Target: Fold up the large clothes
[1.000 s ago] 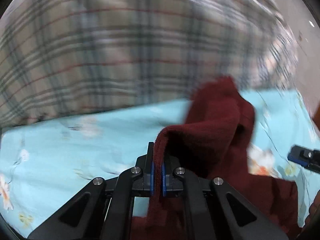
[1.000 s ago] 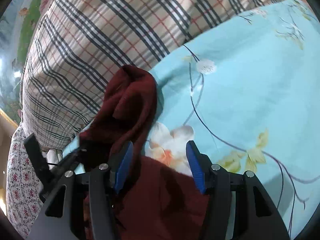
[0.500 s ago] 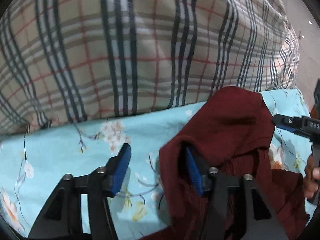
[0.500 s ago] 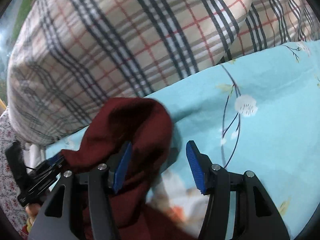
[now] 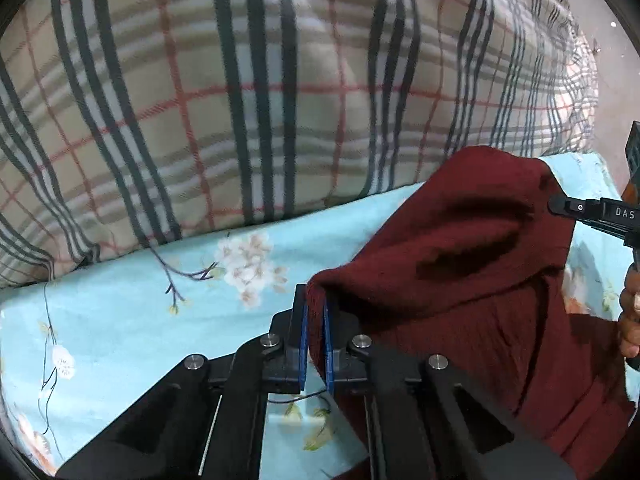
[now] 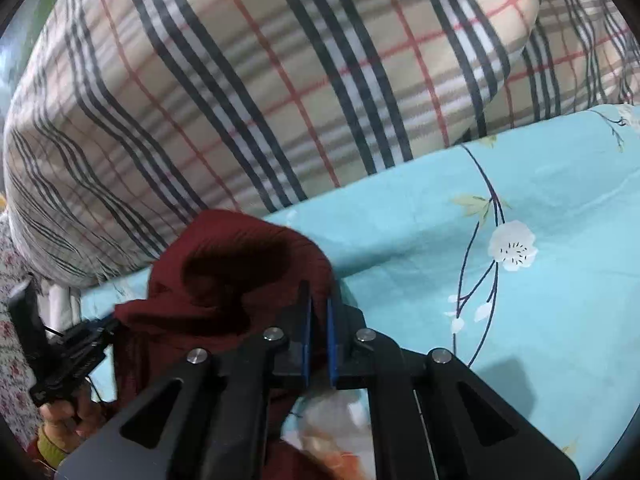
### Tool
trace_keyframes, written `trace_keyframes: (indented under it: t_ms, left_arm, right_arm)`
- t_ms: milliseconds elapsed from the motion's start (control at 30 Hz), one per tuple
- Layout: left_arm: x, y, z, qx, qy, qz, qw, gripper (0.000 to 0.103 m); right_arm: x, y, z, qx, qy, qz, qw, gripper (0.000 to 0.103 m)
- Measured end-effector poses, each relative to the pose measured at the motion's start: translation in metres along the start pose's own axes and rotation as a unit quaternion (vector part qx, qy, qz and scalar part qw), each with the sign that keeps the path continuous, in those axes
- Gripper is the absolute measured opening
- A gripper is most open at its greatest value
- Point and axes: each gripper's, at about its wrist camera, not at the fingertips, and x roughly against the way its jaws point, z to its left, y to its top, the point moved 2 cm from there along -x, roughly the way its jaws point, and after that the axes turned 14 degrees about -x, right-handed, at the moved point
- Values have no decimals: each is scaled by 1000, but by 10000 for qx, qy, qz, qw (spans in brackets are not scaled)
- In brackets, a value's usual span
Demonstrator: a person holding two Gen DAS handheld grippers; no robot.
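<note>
A dark red knit garment (image 5: 472,264) lies bunched on a light blue floral bedsheet (image 5: 120,320). My left gripper (image 5: 315,312) is shut on one edge of the garment, the cloth pinched between its blue pads. My right gripper (image 6: 319,320) is shut on another edge of the same garment (image 6: 240,272). Each gripper shows in the other's view: the right one (image 5: 592,216) at the far right, the left one (image 6: 68,356) at the lower left. The cloth hangs in a fold between them.
A large plaid quilt (image 5: 260,92) in beige, black and red is piled along the far side of the bed, also in the right wrist view (image 6: 260,88). The floral sheet (image 6: 520,260) stretches to the right. A flowered fabric (image 6: 12,340) shows at the far left.
Both grippers have closed on the red garment; half a second ago both were open. A second ago the left was shut on the cloth, then it let go and regripped. Both views moved toward the quilt.
</note>
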Motion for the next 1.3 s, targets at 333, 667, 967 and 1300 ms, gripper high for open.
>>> trace_keyframes:
  t_ms: [333, 667, 967, 1300]
  left_arm:
    - [118, -47, 8, 355, -137, -1094, 9933, 3]
    - [169, -175, -38, 707, -473, -863, 9926, 3]
    - [190, -253, -39, 1370, -704, -258, 9877, 14]
    - [201, -239, -76, 1732, -1977, -438, 9639, 40]
  right_arm:
    - [112, -52, 42, 868, 583, -728, 9919, 4]
    - [163, -189, 5, 1205, 213, -156, 9924, 5]
    - [189, -240, -15, 473, 150, 201, 9986, 41]
    - [149, -243, 39, -371, 898, 946, 9908, 55]
